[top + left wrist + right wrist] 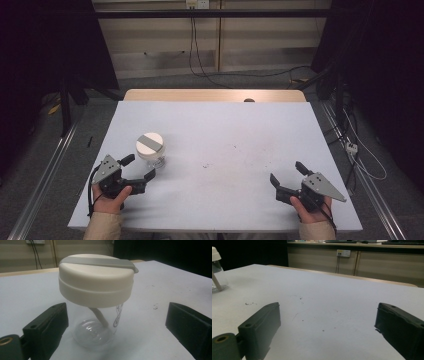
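- Black jaws of the left gripper [117, 322] stand wide apart in the left gripper view, one on each side of the jar [96, 322] and neither touching it; the gripper is open and holds nothing.
- That jar is clear plastic with a cream lid [95, 282] crossed by a grey bar, and a pale stick leans inside it. It stands upright on the left part of the counter [240, 130], just ahead of the left gripper [139, 167] as the high view has it.
- Judging from this, the step in hand is a grasp on the jar, not yet made.
- Risk: the wall is clear, smooth and rounded, so jaws closing off-centre could push the jar sideways or squeeze it out forward rather than clamp it.
- Risk: the lid overhangs the body; a jaw coming in too high would catch the rim and could tip the light, nearly empty jar.
- Farther out, the right gripper [286, 174] rests near the counter's right front, well apart from the jar, jaws spread wide over bare surface with a few dark specks, holding nothing.
- Beyond the counter lie cables on the floor and a wall socket.
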A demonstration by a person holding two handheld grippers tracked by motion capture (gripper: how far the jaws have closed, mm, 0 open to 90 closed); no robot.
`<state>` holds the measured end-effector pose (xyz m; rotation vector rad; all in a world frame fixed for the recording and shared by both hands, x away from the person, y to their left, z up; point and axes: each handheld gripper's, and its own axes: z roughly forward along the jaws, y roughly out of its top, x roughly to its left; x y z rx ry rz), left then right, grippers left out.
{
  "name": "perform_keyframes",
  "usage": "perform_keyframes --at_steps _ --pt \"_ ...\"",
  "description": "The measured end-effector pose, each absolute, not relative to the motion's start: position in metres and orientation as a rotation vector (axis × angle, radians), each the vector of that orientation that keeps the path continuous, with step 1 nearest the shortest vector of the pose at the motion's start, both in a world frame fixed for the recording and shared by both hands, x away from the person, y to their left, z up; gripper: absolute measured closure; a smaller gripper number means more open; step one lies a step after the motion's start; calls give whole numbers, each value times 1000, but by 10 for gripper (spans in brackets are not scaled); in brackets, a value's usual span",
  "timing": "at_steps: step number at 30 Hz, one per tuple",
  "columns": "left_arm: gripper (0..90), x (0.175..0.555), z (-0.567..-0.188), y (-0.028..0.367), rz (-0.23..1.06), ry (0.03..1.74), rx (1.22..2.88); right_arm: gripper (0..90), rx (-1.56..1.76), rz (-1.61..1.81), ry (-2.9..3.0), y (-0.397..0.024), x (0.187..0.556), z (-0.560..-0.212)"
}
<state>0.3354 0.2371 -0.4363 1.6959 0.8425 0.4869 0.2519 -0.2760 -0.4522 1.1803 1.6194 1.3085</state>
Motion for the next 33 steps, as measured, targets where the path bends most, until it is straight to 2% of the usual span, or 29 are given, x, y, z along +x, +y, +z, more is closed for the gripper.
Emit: perform_keyframes --at_steps 15,33 --pt "36 339 -435 235 517 865 1733 60 1157 1319 1626 -274 253 -452" --pt "42 366 -443 217 516 992 1803 60 1148 1314 1629 -273 254 -451"
